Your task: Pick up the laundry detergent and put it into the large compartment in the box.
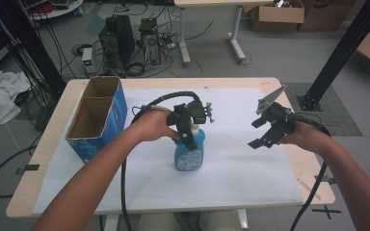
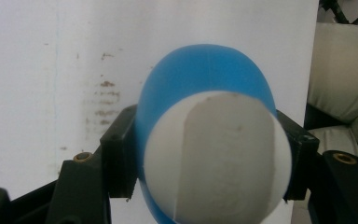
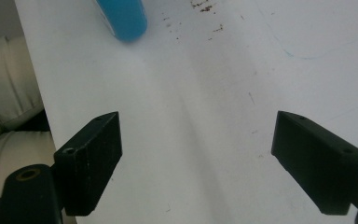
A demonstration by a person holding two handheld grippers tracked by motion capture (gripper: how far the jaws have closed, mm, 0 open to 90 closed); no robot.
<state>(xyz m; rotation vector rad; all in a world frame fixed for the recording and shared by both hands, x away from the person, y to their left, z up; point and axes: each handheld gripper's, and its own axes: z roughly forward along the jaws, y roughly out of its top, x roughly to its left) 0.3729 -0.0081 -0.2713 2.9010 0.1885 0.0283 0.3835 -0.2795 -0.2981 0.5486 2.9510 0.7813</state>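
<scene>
My left tool is clamped on the blue spray bottle, which stands upright on the white sheet covering the counter, near its middle. In the left gripper view the jaws press the bottle from both sides just below its white cap; the cap faces the camera and hides most of the body.

My right tool hangs in the air well to the right of the bottle, jaws wide apart and holding nothing. In the right gripper view the two black jaws frame bare white sheet, and the bottle's blue base shows at the top edge, well apart from them.

An open blue cardboard box stands on the left part of the counter, near the bottle but not touching it.
</scene>
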